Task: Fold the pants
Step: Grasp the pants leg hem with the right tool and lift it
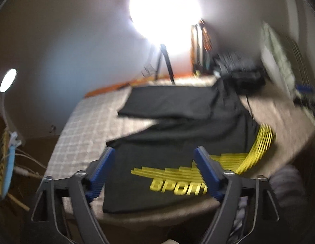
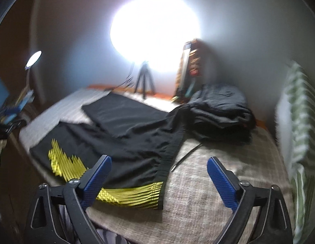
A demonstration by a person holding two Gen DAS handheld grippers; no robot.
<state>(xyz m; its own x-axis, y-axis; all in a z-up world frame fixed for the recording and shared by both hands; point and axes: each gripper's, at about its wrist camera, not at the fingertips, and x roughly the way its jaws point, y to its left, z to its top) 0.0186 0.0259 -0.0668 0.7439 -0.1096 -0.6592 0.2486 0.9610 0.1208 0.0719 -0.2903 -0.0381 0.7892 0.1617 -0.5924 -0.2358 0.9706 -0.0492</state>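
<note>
Black pants point(image 1: 177, 142) spread flat mid-frame on checked bedcover point(image 1: 86, 126). Left gripper point(image 1: 155, 162) wide open, empty, lower centre. Right gripper point(image 2: 159, 169) wide open, empty.

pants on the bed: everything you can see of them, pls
The pants are black, thin smooth fabric, with yellow stripes and a yellow logo on one leg. They lie flat and unfolded on the checked blanket, legs spread apart, waistband toward a pile of dark clothes. Both grippers hang open above, touching nothing.
</note>
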